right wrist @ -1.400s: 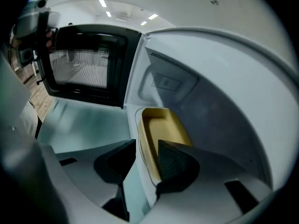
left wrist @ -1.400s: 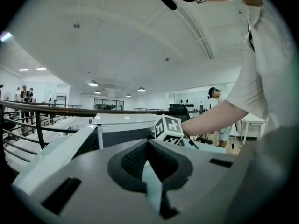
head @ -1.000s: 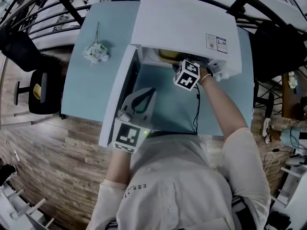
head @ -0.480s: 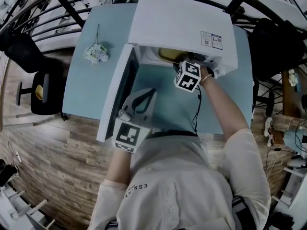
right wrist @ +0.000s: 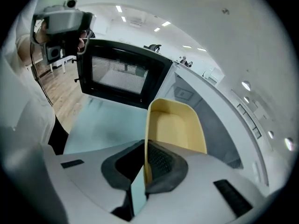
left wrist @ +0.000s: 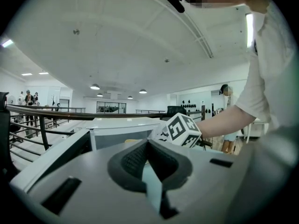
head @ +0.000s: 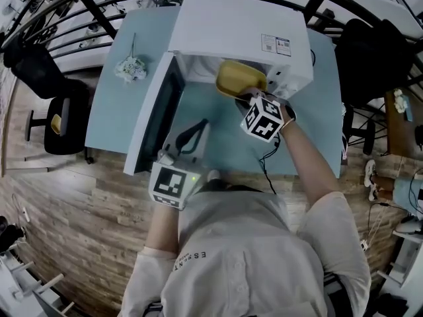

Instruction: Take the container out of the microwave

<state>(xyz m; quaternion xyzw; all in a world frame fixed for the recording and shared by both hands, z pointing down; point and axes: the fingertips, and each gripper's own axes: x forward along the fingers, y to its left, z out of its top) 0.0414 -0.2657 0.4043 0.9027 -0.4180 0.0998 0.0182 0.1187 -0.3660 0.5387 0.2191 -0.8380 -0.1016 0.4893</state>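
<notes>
A white microwave stands on the pale blue table with its door swung wide open to the left. A yellow container sticks out of the cavity's mouth, lifted off the floor of the oven. My right gripper grips its near rim; the jaws are still closing, with the thin yellow wall pinched between the pads. My left gripper hovers near the open door, shut and holding nothing. In the left gripper view it points towards the microwave.
A small bunch of pale flowers lies on the table left of the microwave. A black cable trails over the table's near edge. A dark chair stands on the wooden floor to the left. Railings run behind the table.
The right gripper has pulled back from inside the microwave with the yellow container, which now shows at the opening. The left gripper has drifted slightly along the door.
</notes>
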